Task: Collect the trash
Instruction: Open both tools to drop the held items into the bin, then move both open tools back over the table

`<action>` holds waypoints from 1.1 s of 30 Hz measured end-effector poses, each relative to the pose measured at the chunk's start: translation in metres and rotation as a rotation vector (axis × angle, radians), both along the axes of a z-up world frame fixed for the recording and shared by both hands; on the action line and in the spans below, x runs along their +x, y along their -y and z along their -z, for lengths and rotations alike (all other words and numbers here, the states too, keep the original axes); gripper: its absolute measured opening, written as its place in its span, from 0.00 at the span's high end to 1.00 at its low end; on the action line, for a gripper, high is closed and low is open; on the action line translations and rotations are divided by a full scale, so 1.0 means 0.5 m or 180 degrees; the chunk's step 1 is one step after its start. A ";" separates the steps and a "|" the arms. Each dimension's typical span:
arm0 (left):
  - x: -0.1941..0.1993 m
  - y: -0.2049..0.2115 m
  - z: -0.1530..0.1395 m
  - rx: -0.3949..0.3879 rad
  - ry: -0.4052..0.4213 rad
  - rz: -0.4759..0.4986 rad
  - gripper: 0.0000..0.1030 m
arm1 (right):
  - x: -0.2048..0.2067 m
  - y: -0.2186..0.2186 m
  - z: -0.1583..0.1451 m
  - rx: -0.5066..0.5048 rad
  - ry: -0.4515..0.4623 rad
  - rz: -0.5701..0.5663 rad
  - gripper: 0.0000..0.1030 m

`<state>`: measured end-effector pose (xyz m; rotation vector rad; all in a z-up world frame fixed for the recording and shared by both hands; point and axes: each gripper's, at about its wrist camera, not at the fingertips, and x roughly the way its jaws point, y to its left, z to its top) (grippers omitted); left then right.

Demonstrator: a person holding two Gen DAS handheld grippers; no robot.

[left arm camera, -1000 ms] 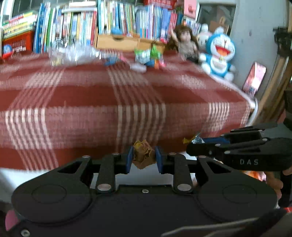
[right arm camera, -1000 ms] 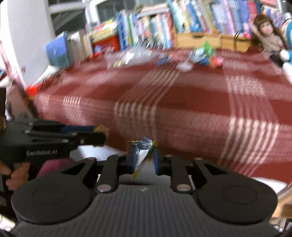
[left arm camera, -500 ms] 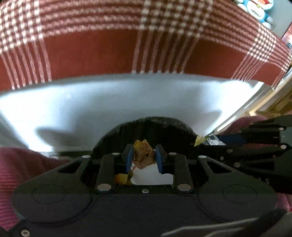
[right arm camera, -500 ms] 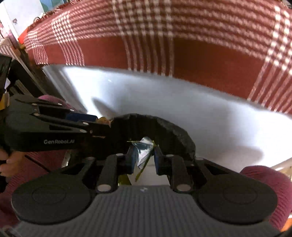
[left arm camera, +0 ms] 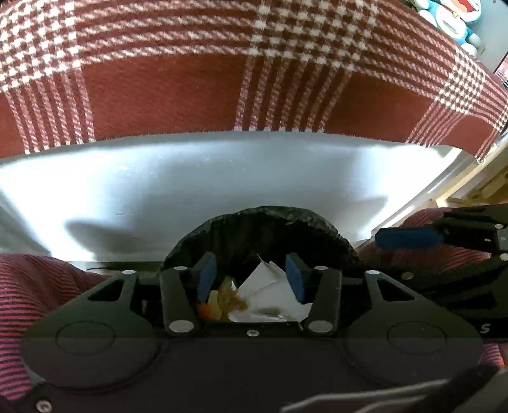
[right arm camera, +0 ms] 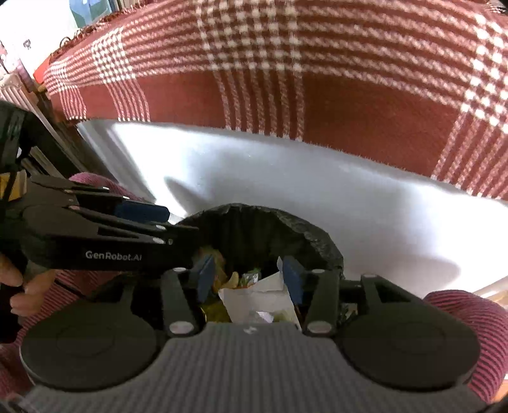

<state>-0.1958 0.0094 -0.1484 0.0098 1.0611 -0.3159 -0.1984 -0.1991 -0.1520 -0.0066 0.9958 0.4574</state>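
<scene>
A bin lined with a black bag [left arm camera: 263, 219] [right arm camera: 254, 216] sits below the table's edge, between a person's knees. Both grippers hang over its mouth. My left gripper [left arm camera: 250, 276] is open with nothing between its blue pads; white paper [left arm camera: 270, 295] and a brown and orange scrap [left arm camera: 222, 298] lie in the bin below it. My right gripper [right arm camera: 247, 276] is open too, above white paper [right arm camera: 257, 298] and mixed wrappers [right arm camera: 231, 279]. The left gripper's body [right arm camera: 95, 235] shows at the left of the right wrist view, and the right gripper's finger [left arm camera: 409, 238] at the right of the left wrist view.
The red and white checked tablecloth [left arm camera: 190, 79] [right arm camera: 317, 79] hangs over the white table front [left arm camera: 158, 184] [right arm camera: 285, 178] just behind the bin. The person's striped red trousers [left arm camera: 28, 286] [right arm camera: 470, 317] flank the bin. A hand [right arm camera: 19, 286] holds the left gripper. Blue plush toys [left arm camera: 457, 16] sit at the far right.
Both grippers have opened over the bin. The brown crumpled scrap has left the left gripper and the shiny wrapper has left the right one; both are out of the fingers now.
</scene>
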 end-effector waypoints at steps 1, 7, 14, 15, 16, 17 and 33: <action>-0.003 0.001 -0.006 0.0000 0.0019 0.0001 0.50 | -0.001 0.001 -0.005 0.0012 0.0021 0.0012 0.38; -0.010 -0.006 -0.057 -0.0083 0.0194 -0.0013 0.29 | -0.020 0.022 -0.067 0.0125 0.0253 0.0113 0.34; -0.025 -0.029 -0.154 -0.0288 0.0585 0.0024 0.17 | -0.044 0.067 -0.182 0.0342 0.0649 0.0304 0.28; -0.028 -0.033 -0.172 -0.0300 0.0668 0.0028 0.17 | -0.048 0.075 -0.201 0.0378 0.0717 0.0346 0.28; -0.031 -0.035 -0.188 -0.0315 0.0740 0.0030 0.16 | -0.053 0.082 -0.221 0.0412 0.0787 0.0385 0.28; -0.032 -0.040 -0.205 -0.0340 0.0817 0.0029 0.15 | -0.056 0.088 -0.239 0.0439 0.0848 0.0413 0.27; -0.009 -0.085 -0.361 -0.0484 0.1516 -0.0048 0.12 | -0.080 0.103 -0.398 0.0384 0.1543 0.0596 0.20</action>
